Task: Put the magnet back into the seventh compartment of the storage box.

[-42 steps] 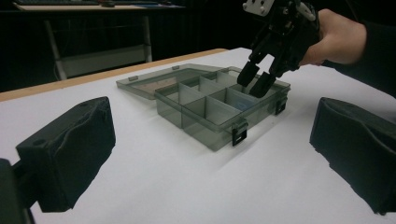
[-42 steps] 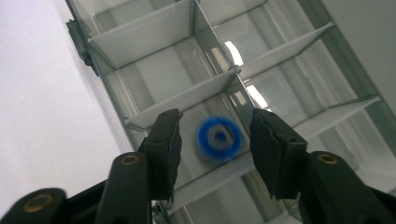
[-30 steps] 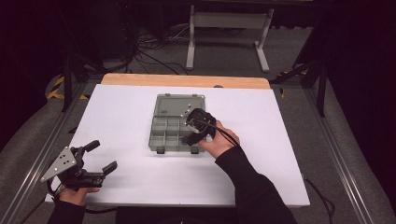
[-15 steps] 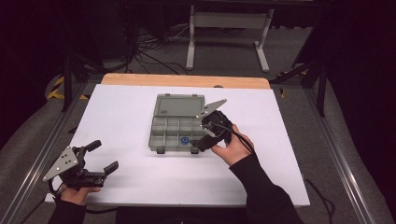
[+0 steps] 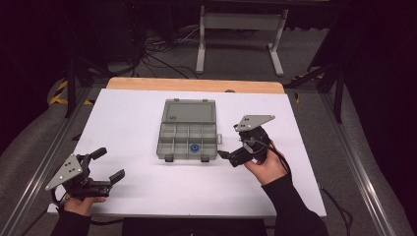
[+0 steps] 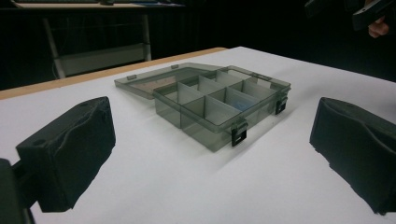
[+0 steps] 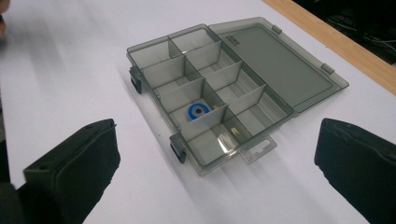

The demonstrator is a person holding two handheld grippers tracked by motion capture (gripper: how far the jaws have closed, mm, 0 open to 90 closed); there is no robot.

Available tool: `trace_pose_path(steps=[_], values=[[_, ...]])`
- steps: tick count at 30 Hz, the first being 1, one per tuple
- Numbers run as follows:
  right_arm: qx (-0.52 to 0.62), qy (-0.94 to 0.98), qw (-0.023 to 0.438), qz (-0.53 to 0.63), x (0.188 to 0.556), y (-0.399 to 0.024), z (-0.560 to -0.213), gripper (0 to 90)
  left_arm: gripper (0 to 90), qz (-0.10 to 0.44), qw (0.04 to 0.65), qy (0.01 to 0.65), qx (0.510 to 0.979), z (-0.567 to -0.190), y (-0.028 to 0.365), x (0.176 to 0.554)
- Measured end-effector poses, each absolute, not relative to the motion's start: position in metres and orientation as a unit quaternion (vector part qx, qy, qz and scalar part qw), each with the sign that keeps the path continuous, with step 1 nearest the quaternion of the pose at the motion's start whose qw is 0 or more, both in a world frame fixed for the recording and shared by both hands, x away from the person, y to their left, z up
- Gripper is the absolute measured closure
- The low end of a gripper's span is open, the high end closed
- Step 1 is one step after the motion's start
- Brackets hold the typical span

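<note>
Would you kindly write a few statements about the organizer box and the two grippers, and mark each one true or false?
1. The organizer box lies with its lid open flat on the table. True.
2. A blue ring sits in one of the front-row compartments. True.
3. The right gripper is shut on the blue ring. False: its jaws stand wide apart in the right gripper view, holding nothing, and the ring lies in the box.
4. The left gripper touches the box. False: it is open, near the table's front left corner, well apart from the box.
5. Every compartment holds a part. False: the others look empty.
</note>
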State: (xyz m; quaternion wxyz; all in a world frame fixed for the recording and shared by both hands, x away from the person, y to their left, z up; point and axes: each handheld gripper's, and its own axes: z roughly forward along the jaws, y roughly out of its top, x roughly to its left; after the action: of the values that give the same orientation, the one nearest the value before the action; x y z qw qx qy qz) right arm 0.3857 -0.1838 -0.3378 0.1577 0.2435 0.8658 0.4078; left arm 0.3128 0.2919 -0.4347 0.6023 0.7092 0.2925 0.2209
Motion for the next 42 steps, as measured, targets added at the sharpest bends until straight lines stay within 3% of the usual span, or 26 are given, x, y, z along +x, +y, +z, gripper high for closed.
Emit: trace_pose_path(steps=[7, 20, 42], values=[[0.256, 0.844, 0.185, 0.434, 0.376, -0.207, -0.344, 0.6, 0.6, 0.221, 0.6, 0.292, 0.711, -0.435, 0.291, 0.313], [0.266, 0.811, 0.192, 0.485, 0.356, -0.237, -0.355, 0.3, 0.6, 0.221, 0.601, 0.293, 0.71, -0.435, 0.291, 0.313], [0.26, 0.745, 0.262, 0.556, 0.316, -0.281, -0.384, 0.4, 0.5, 0.22, 0.602, 0.29, 0.711, -0.434, 0.291, 0.313]])
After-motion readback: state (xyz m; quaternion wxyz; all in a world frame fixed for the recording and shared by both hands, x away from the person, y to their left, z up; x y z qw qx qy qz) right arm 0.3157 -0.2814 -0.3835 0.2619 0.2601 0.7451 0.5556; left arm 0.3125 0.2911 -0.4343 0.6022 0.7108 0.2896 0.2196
